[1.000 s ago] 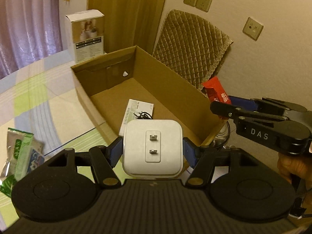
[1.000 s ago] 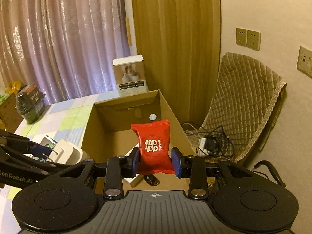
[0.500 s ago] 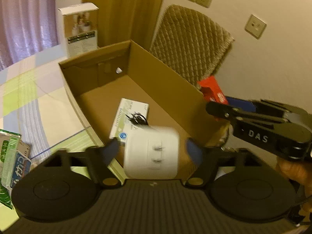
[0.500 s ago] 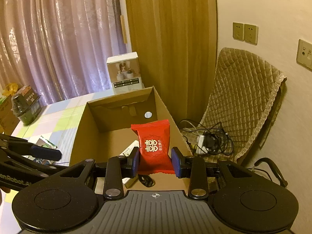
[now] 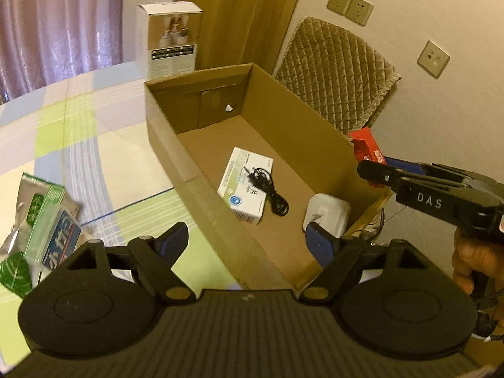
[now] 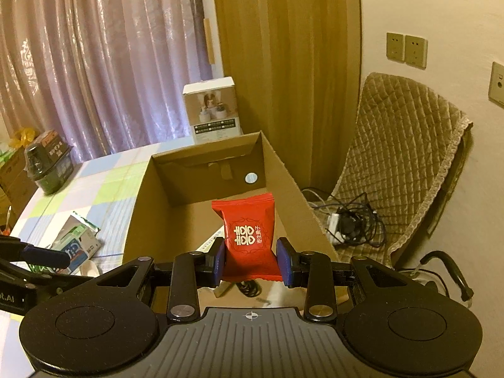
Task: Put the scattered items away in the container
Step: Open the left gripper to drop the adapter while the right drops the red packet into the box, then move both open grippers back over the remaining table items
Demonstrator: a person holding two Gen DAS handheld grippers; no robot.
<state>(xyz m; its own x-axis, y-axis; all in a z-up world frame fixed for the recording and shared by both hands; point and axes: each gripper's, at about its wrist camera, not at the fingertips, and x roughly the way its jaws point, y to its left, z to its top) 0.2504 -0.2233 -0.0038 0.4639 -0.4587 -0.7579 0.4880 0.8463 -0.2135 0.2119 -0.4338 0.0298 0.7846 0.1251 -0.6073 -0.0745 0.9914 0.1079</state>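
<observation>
An open cardboard box (image 5: 315, 119) (image 6: 138, 208) stands on the table. Inside lie a white plug adapter (image 5: 327, 215) by the near right corner, a white-green carton (image 5: 247, 184) and a black cable (image 5: 271, 189). My left gripper (image 5: 249, 242) is open and empty, above the box's near left wall. My right gripper (image 6: 251, 261) is shut on a red snack packet (image 6: 249, 236) and holds it over the box's near end; the packet also shows in the left wrist view (image 5: 367, 148).
Several green, silver and blue packets (image 5: 44, 220) (image 6: 77, 242) lie on the checked tablecloth left of the box. A white product box (image 5: 168, 41) stands behind it. A padded chair (image 6: 400, 157) with cables (image 6: 349, 223) is at the right.
My left gripper opened and let go of the white plug adapter, which dropped into the box's near right corner. The right gripper kept hold of the red packet and barely moved.
</observation>
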